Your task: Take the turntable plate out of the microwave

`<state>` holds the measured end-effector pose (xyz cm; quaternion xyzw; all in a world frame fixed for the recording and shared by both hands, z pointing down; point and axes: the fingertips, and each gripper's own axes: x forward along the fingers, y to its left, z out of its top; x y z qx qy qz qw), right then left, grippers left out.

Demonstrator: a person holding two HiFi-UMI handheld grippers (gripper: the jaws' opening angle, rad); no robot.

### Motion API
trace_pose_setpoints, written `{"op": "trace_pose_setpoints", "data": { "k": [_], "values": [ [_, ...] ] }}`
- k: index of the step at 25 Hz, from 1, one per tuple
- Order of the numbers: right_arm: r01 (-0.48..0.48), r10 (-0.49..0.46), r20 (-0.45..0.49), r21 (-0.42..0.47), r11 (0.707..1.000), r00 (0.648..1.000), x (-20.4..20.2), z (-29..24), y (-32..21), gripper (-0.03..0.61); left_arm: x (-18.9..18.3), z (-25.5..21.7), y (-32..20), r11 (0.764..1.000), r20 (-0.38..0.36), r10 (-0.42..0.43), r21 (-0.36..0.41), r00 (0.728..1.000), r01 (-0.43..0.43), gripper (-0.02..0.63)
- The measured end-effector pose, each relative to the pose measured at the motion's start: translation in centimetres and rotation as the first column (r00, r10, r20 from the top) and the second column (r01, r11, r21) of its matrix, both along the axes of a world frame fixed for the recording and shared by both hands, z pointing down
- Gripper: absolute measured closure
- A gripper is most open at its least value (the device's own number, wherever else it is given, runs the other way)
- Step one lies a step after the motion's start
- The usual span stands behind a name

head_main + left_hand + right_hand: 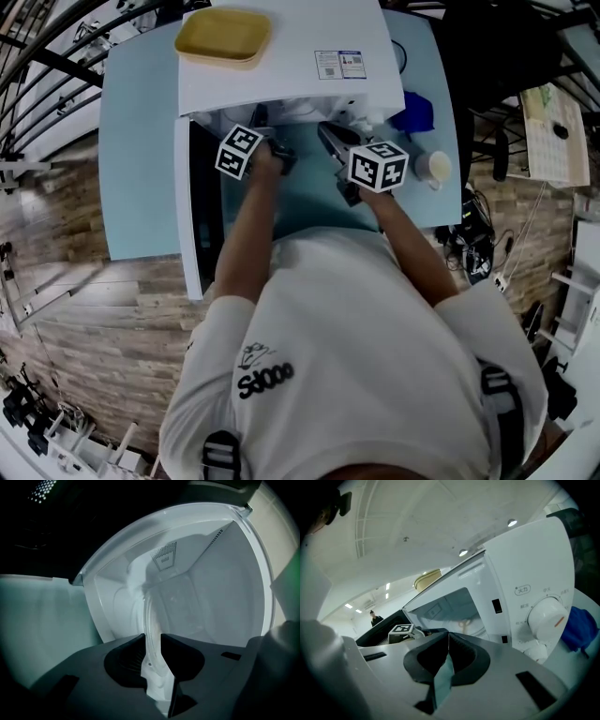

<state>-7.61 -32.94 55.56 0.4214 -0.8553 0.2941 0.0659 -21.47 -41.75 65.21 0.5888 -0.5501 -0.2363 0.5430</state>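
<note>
The clear glass turntable plate [151,620] stands edge-on in the left gripper view, reaching back into the white microwave cavity [211,597]. My left gripper [152,637] is shut on its near rim, which fills the gap between the two dark jaws. In the head view the left gripper [281,157] sits at the mouth of the microwave [291,56]. My right gripper [448,634] is shut on nothing, its jaws touching, just outside the opening and aimed at the microwave front [511,583]. From above, the right gripper [330,139] is to the right of the left one.
The microwave door [202,216] hangs open to the left over the teal table [141,141]. A yellow tray [223,36] lies on top of the microwave. A blue cloth [417,111] and a white cup [433,169] are at the right, by the control knob [546,616].
</note>
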Motion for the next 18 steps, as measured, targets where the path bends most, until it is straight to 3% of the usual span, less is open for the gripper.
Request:
{"op": "trace_pose_setpoints", "data": {
  "k": [6,10,15,18],
  "values": [
    [-0.008,0.008,-0.008,0.006,1.0,1.0,0.8,0.0,0.2,0.572,0.1,-0.1,-0.5,1.0,-0.01,0.005,0.022,1.0,-0.005,0.505],
    [-0.024,0.024,0.007,0.013,1.0,1.0,1.1,-0.2,-0.1,0.572,-0.2,0.3,-0.7,1.0,0.007,-0.009,0.003,1.0,0.009,0.556],
    [-0.034,0.036,0.091,-0.024,0.999,0.995,0.5,0.1,-0.8,0.571,-0.1,0.7,0.1,1.0,-0.024,0.0,-0.027,1.0,-0.001,0.58],
    [-0.009,0.024,0.17,-0.087,0.996,0.985,-0.6,1.5,-1.3,0.509,0.3,0.8,0.8,0.999,-0.055,0.017,-0.028,0.998,-0.018,0.58]
  ]
}}
